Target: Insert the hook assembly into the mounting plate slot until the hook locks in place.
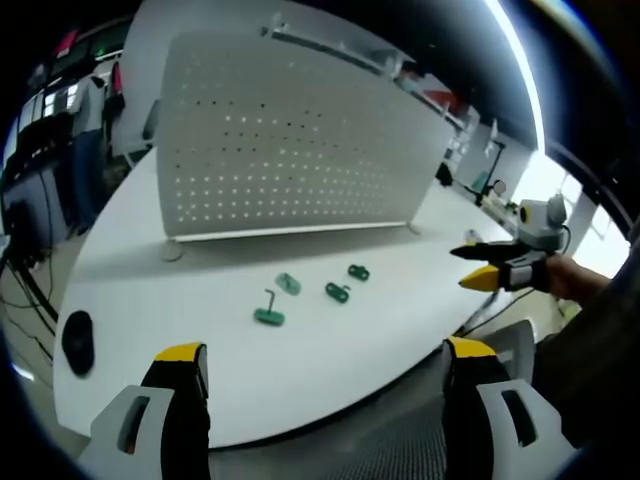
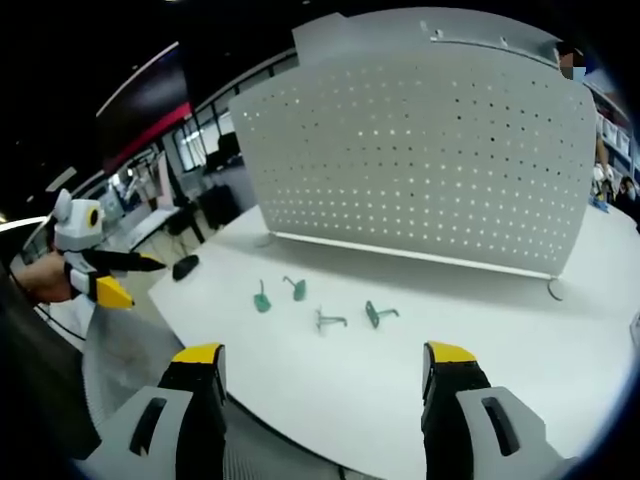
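I hold my left gripper (image 1: 325,365) back from the near edge of the white table (image 1: 330,370), its two yellow-tipped jaws spread wide with nothing between them. Ahead of it, between the jaws and the board, four small green hook pieces lie on the tabletop: the nearest hook piece (image 1: 268,316) has a thin dark rod standing up from it, a second green piece (image 1: 288,283) lies just beyond it, and two more, a third piece (image 1: 337,292) and a fourth piece (image 1: 358,271), sit off to the right, all well apart from my jaws. Behind them stands the white perforated mounting plate (image 1: 290,150), upright on small feet. A dark round object (image 1: 78,340) rests on the table far to my left. My right gripper (image 2: 325,370) also hangs short of the table edge, jaws parted and empty, with the green pieces ahead of it and the perforated plate beyond them. In the left gripper view, I see the right gripper (image 1: 485,265) off to the right side, held in my hand (image 1: 575,280).
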`<state>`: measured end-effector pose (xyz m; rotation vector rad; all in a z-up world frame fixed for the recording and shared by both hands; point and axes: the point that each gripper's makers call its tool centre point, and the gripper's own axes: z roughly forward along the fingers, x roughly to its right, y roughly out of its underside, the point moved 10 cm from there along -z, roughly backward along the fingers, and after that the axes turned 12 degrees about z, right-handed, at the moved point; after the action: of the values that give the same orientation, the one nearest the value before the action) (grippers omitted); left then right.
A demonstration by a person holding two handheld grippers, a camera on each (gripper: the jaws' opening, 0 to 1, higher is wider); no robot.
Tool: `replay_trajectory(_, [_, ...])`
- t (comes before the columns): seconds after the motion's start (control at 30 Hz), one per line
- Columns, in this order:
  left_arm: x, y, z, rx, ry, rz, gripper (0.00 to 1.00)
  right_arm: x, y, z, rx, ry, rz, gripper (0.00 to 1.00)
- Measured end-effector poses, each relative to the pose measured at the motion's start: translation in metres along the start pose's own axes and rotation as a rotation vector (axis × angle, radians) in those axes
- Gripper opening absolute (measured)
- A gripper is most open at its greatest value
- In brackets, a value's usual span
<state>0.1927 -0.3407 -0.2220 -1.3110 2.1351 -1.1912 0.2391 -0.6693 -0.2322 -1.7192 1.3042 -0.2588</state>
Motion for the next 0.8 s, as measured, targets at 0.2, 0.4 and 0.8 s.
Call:
replay_trajectory(0.2, [0.0004, 0.0006, 0.0010, -0.005, -0.001, 0.009, 1.00, 0.0010, 0.0006, -0.0001, 0.001, 0.000, 0.004, 0.81])
replay_trajectory(0.4, [0.0001, 0.0001, 0.0017, -0.012, 0.000, 0.018, 1.00, 0.0008, -0.0004, 0.0001, 0.001, 0.000, 0.001, 0.81])
replay_trajectory(0.8, [-0.0010, 0.0013, 0.0011, -0.019, -0.003, 0.021, 1.00, 0.0003, -0.0041, 0.0010, -0.002, -0.002, -0.018, 0.80])
